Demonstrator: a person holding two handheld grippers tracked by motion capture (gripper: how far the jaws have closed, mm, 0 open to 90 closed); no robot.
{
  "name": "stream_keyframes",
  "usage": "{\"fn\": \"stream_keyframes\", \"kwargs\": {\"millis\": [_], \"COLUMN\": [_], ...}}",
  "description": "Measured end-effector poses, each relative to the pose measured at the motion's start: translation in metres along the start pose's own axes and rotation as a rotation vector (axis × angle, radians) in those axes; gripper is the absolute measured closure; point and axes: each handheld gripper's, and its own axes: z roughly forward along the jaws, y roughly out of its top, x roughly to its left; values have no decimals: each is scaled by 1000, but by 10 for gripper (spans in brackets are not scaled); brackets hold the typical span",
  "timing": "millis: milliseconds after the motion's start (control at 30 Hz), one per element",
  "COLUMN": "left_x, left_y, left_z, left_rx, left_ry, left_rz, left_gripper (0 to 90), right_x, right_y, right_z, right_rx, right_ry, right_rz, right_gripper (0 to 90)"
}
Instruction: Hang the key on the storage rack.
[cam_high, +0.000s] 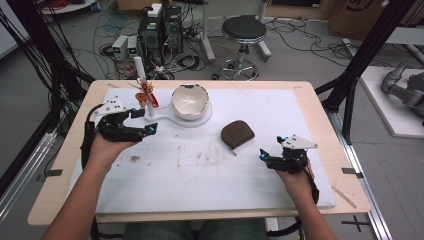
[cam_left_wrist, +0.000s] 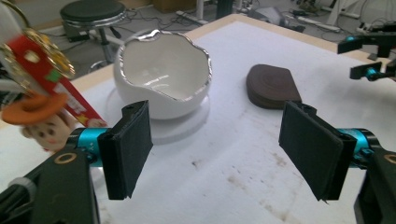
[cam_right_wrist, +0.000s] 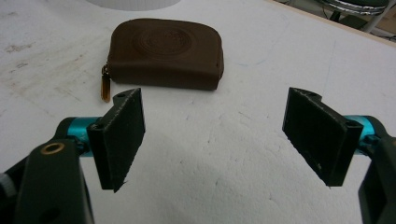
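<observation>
While both claws hang wide open and empty above the white tabletop (cam_high: 210, 170), nothing is yet gripped; this reads as the approach stage before a first pick. The right claw (cam_right_wrist: 212, 135) points straight at the brown zip pouch (cam_right_wrist: 166, 52), which lies flat just ahead of its jaws and a little toward the left-hand one, with the zip pull (cam_right_wrist: 105, 87) nearest that jaw. In the high view the pouch (cam_high: 237, 134) sits ahead and to the inner side of the right claw (cam_high: 267, 155), apart from it. The left claw (cam_left_wrist: 217, 149) faces the white egg-shaped bowl (cam_left_wrist: 163, 74), which stands on its white base ahead of the jaws; a small doll charm with a red tag (cam_left_wrist: 42, 107) hangs close beside its left-hand jaw, and the pouch (cam_left_wrist: 273, 86) lies ahead toward the other jaw. From above, the left claw (cam_high: 142, 122) is near the charm stand (cam_high: 146, 95), not touching it. Judged next move: right claw forward and down, jaws straddling the pouch across its short side, then closing. The pouch looks soft and low, so the jaws would need to come down almost onto the tabletop.
</observation>
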Motion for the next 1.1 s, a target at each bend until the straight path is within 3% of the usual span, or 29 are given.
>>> {"fn": "stream_keyframes", "kwargs": {"millis": [233,333,500,667,1100], "left_x": [-6,-5,-3,-3,-8], "left_y": [-22,-32,-51,-58,-59], "left_z": [6,9,13,17,25], "left_rx": [26,75,85,111,117], "left_ry": [-18,2,-25,-34,-73], "left_rz": [8,33,-4,10,14], "left_gripper": [217,215,213,188,149], "right_x": [-1,-2,-2,-2,-6], "right_y": [0,-1,-1,-2,-7], "right_z": [1,1,2,2,-3], "right_rx": [7,13,20,20,22], "right_ry": [-5,-8,-9,-6,-14], "right_rz": [12,15,10,9,21], "right_gripper": [213,213,213,213,213]}}
